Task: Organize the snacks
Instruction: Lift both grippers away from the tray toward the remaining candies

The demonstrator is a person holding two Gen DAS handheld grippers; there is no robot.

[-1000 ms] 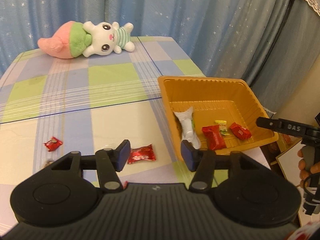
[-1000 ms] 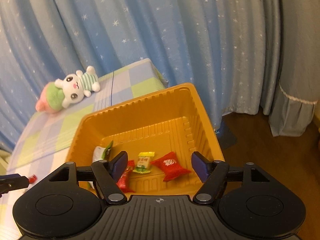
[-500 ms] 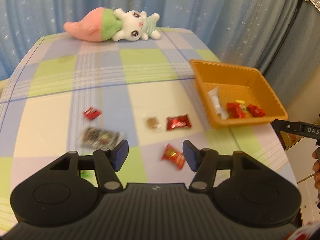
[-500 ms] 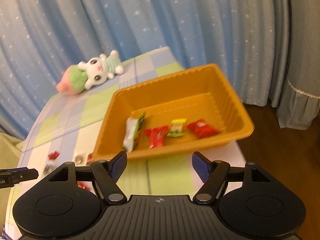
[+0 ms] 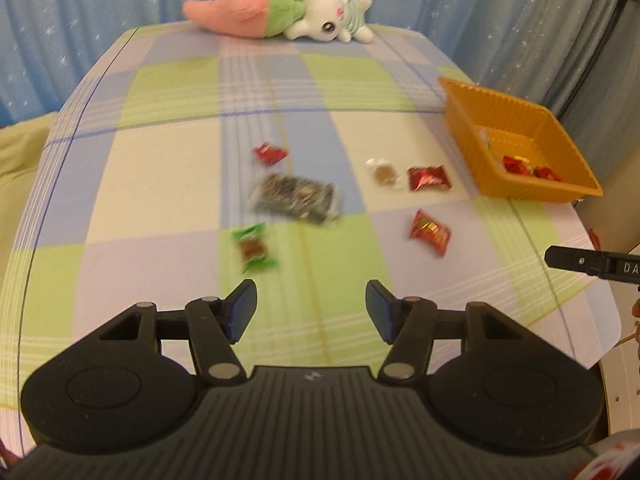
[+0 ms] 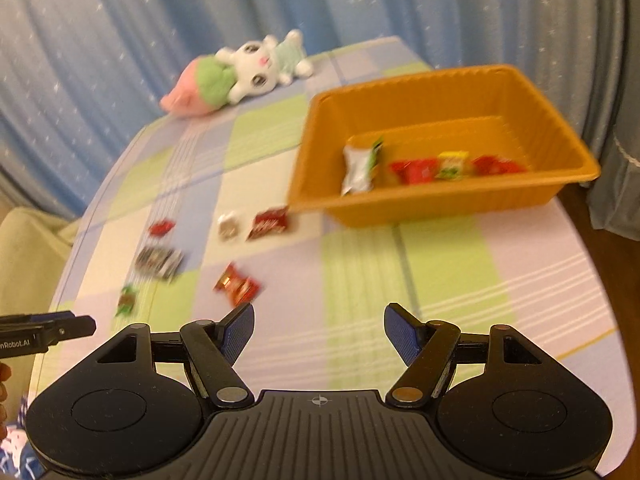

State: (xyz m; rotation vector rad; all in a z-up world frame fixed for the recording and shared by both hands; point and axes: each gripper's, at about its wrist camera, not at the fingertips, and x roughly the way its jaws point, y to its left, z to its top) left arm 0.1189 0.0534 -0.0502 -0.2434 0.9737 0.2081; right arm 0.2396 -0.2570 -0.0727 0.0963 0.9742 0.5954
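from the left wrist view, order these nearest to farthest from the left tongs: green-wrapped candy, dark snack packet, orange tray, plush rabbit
1. Green-wrapped candy: just ahead of the left tongs, slightly left.
2. Dark snack packet: beyond the candy, mid-table.
3. Orange tray: farther off, at the table's right edge.
4. Plush rabbit: farthest, lying at the far edge by the curtain.

My left gripper point(image 5: 311, 308), a black two-finger tool with blue pads, tilts steeply down, its jaws apart with nothing between them; they have just been opening a little. One blue pad point(image 5: 243, 307) shows on the left finger. My right gripper point(image 6: 319, 330), the same black build, also angles down with jaws spread and empty. Each tool's black tip shows at the edge of the other's view. A bit of my hand point(image 6: 3, 384) shows at the left edge.
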